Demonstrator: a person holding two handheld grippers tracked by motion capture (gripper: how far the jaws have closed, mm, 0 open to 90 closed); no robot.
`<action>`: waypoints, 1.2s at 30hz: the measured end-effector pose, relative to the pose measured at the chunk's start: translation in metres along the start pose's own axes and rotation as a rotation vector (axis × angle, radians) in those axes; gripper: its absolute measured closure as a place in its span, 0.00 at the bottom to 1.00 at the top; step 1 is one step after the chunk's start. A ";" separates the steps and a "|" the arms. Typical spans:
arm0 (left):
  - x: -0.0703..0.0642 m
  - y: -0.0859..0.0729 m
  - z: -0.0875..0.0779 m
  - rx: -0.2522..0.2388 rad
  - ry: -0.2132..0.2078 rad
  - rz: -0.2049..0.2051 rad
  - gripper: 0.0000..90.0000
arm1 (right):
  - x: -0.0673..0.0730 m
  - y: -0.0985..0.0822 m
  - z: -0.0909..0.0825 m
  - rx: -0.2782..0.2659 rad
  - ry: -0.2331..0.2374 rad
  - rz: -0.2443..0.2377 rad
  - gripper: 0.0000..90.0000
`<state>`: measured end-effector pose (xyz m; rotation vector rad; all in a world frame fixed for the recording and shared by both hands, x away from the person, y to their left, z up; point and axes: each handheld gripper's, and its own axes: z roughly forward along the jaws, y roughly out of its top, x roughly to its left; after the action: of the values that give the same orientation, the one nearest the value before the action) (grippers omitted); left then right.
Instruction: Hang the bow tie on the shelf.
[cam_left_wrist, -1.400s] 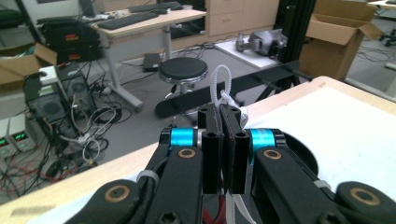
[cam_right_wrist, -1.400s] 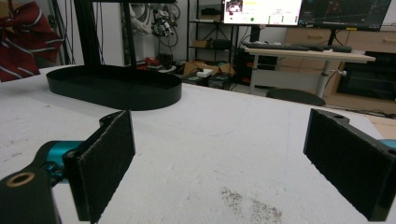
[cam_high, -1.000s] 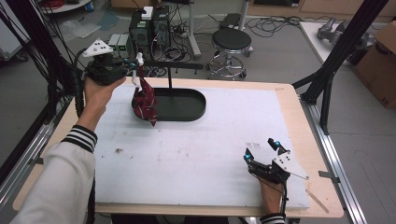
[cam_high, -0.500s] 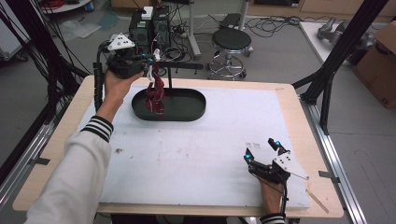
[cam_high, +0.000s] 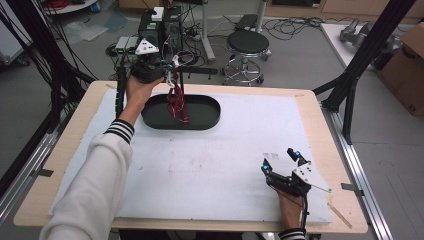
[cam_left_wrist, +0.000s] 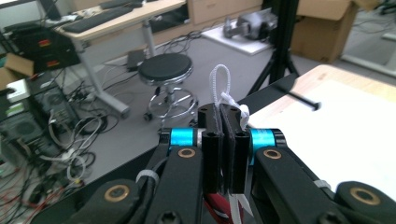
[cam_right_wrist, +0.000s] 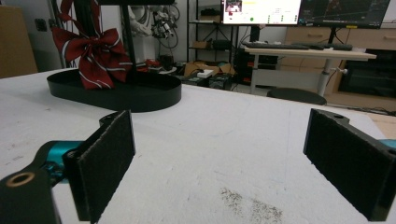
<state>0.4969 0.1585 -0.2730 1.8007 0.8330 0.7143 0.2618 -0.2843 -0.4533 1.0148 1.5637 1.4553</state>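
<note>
A lab — computer towers (cam_high: 159, 22), tangled cables (cam_left_wrist: 60, 140) (floor-level), monitors (cam_right_wrist: 260, 11), stool (cam_high: 247, 42).

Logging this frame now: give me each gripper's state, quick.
Left gripper: closed on the white loop of the red bow, above the black tray.
Right gripper: open, holding nothing.

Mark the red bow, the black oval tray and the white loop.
red bow (cam_right_wrist: 95, 58), right gripper view, centre knot.
black oval tray (cam_high: 210, 119), high view, right rim.
white loop (cam_left_wrist: 219, 80), left gripper view, top of loop.
</note>
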 end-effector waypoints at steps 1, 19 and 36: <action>0.001 -0.001 0.001 0.004 0.011 -0.003 0.97 | 0.000 0.000 0.000 0.000 0.000 0.001 0.09; 0.017 -0.016 0.011 0.075 0.132 -0.024 0.96 | 0.001 0.000 0.000 -0.002 -0.005 0.000 0.09; 0.020 -0.018 0.009 0.105 0.151 -0.037 0.80 | 0.000 0.000 0.000 -0.002 -0.004 -0.004 0.09</action>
<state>0.5118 0.1750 -0.2908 1.8360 1.0180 0.8021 0.2615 -0.2841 -0.4533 1.0123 1.5606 1.4512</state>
